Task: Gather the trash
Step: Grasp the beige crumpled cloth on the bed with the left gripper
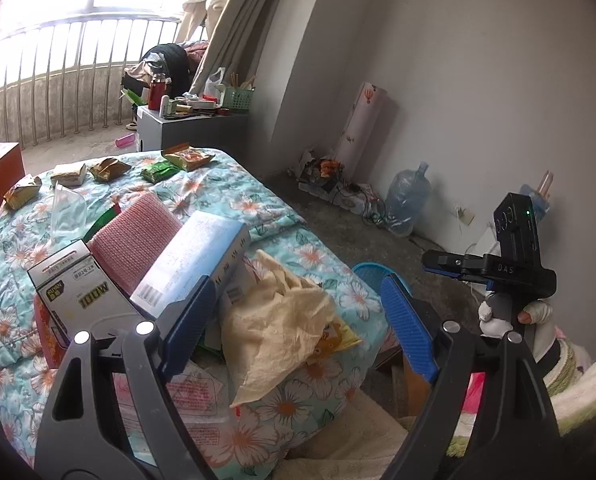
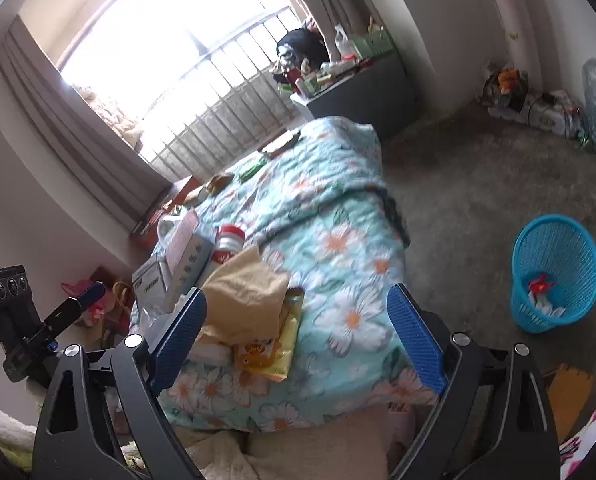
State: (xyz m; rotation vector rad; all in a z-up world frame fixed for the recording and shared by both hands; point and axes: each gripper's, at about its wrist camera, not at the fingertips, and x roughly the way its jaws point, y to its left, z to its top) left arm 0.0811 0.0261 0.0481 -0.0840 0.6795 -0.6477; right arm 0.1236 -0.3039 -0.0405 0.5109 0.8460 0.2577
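Note:
A heap of trash lies on the near end of the floral quilt (image 1: 309,216). It holds a grey "100W" box (image 1: 78,292), a pink mesh piece (image 1: 134,236), a blue-and-white box (image 1: 194,256), crumpled yellowish paper (image 1: 274,320) and a yellow snack wrapper (image 2: 266,356). My left gripper (image 1: 299,284) hangs open just above the heap, its pads touching nothing. My right gripper (image 2: 298,300) stands open over the paper (image 2: 246,292) and wrapper, holding nothing. A blue mesh bin (image 2: 557,276) on the floor to the right holds red and white scraps.
Several more wrappers (image 1: 106,168) lie at the far end of the bed. Beyond it are a cluttered grey cabinet (image 1: 190,128) and a railed window. A water jug (image 1: 407,200), cables and bags sit along the right wall. Grey floor separates the bed from the bin.

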